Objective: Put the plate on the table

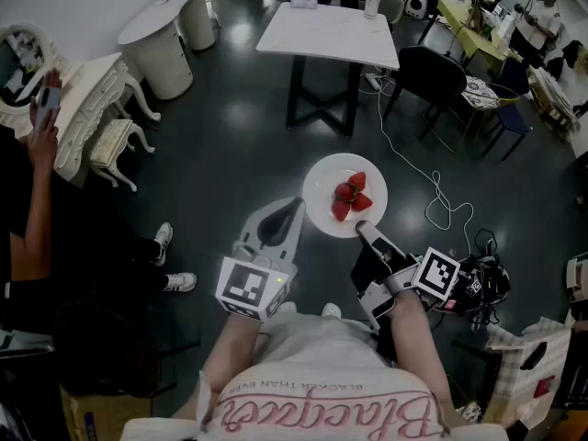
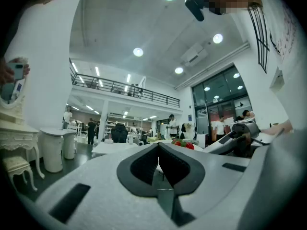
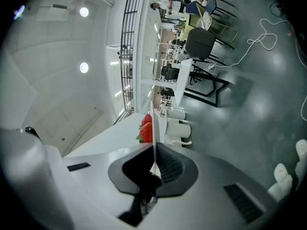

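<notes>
White shirt (image 1: 312,347) with seemingly pink script; pale grey left hand-held gripper (image 1: 296,206) and right hand-held gripper (image 1: 361,229), each bearing a black-and-white marker cube (image 1: 250,288).

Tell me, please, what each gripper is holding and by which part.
The right gripper pinches the plate, which carries strawberries, by its rim nearest the person. The left gripper holds nothing; its jaws are together.

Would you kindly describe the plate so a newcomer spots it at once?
Start at the white rectangular table. Nearer the camera, a round white plate is held between the left hand-held gripper and the right hand-held gripper. It alone carries red strawberries.
</notes>
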A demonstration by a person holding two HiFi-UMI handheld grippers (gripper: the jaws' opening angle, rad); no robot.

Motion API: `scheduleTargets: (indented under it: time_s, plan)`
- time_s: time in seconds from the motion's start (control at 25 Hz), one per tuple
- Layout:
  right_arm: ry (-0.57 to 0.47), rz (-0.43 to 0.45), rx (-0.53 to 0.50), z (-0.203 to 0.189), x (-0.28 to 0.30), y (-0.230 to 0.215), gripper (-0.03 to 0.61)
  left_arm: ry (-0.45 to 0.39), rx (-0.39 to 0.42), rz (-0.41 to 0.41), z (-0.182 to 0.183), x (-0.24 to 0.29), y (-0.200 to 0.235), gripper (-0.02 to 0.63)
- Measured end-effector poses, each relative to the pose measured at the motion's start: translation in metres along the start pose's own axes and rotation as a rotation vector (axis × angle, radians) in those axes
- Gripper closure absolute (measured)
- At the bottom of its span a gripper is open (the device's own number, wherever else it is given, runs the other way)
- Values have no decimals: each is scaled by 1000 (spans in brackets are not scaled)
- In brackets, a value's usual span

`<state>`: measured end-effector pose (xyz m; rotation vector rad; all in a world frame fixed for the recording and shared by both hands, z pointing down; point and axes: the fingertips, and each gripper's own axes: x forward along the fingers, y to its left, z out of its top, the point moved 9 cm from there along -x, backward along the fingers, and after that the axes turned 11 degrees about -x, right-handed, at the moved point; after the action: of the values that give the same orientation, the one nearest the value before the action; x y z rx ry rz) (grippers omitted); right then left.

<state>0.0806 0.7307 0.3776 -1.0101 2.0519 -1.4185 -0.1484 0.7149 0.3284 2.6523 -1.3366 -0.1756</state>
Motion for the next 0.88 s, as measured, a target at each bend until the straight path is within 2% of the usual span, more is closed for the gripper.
scheduleTargets:
  time_s: [0.48,0.68,0.88]
  plan:
    - [-33,-3,-15,-13,17,11,566,12,-10,-24,2,-8,22,609]
    - [-41,4,-49,-23,39,18,566,18,-13,-44,6,-8,48,609]
    - [-55,-19,-33,-32,48,17,566,16,-12,-57,10,-8,60,609]
